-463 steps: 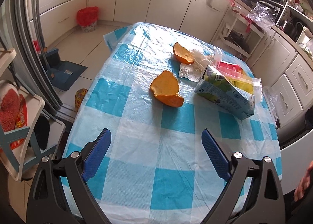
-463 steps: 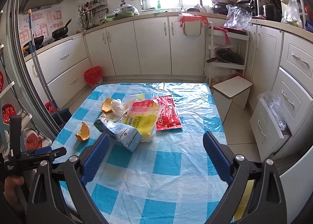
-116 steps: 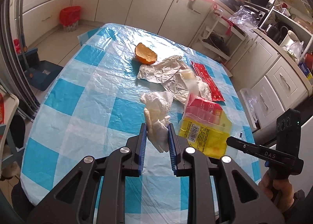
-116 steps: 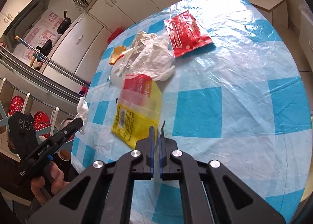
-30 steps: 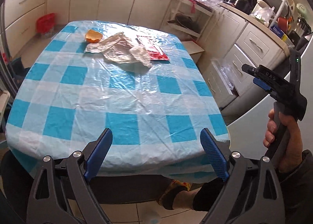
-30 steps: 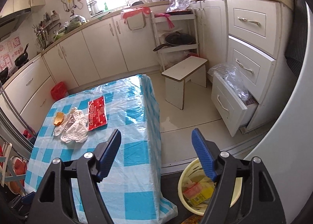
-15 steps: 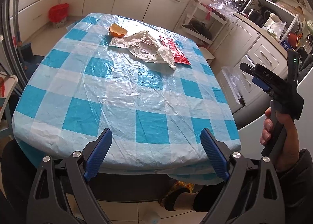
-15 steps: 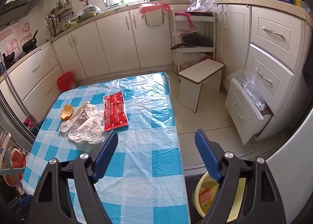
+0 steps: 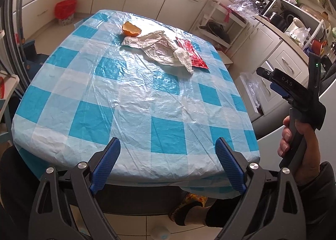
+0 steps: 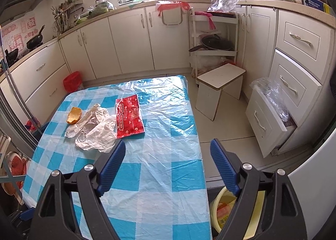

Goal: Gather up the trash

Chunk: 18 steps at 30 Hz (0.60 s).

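Three scraps: orange peel (image 10: 74, 115), crumpled wrapper (image 10: 95, 129), red packet (image 10: 129, 115).

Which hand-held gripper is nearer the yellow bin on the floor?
Right. The right hand-held gripper hangs just above the yellow bin at the table's corner; the left hand-held gripper faces the table, bin unseen.

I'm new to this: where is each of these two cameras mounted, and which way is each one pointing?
Left wrist: on the left gripper, looking along its open jaws across the table at the orange peel; the right gripper and the hand holding it show.
Right wrist: on the right gripper, jaws open, looking down at the table, cabinets and a yellow bin.
Shared: table, peel, crumpled paper, red packet.
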{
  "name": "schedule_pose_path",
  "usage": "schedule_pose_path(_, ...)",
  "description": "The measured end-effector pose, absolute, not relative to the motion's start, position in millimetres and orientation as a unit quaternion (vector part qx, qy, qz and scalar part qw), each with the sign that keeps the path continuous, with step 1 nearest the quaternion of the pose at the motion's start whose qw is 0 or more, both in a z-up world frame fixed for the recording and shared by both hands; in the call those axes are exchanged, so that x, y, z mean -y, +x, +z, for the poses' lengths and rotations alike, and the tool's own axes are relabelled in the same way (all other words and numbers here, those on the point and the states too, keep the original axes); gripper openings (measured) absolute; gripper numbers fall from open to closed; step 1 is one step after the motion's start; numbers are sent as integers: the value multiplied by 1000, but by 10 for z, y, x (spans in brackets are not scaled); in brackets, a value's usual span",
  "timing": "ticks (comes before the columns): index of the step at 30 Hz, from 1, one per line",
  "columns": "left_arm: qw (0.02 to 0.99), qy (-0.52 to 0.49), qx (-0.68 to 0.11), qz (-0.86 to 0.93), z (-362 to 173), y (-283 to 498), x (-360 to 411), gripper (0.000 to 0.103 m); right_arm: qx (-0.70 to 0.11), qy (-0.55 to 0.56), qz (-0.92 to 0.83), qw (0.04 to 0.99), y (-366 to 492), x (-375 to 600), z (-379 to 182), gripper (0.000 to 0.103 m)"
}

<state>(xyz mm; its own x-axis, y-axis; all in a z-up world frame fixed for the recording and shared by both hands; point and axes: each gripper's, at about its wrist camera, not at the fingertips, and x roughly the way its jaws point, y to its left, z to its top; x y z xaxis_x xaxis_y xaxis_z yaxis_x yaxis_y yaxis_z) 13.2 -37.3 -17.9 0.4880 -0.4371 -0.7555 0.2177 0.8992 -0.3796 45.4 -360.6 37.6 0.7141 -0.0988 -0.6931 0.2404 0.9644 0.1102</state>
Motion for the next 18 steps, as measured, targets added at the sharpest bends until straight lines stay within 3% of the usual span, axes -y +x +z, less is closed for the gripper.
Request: schedule_pose_path(18, 851, -119, -475, -192, -200, 123, 381, 88, -375, 90, -85, 919, 464, 3565, 342, 81)
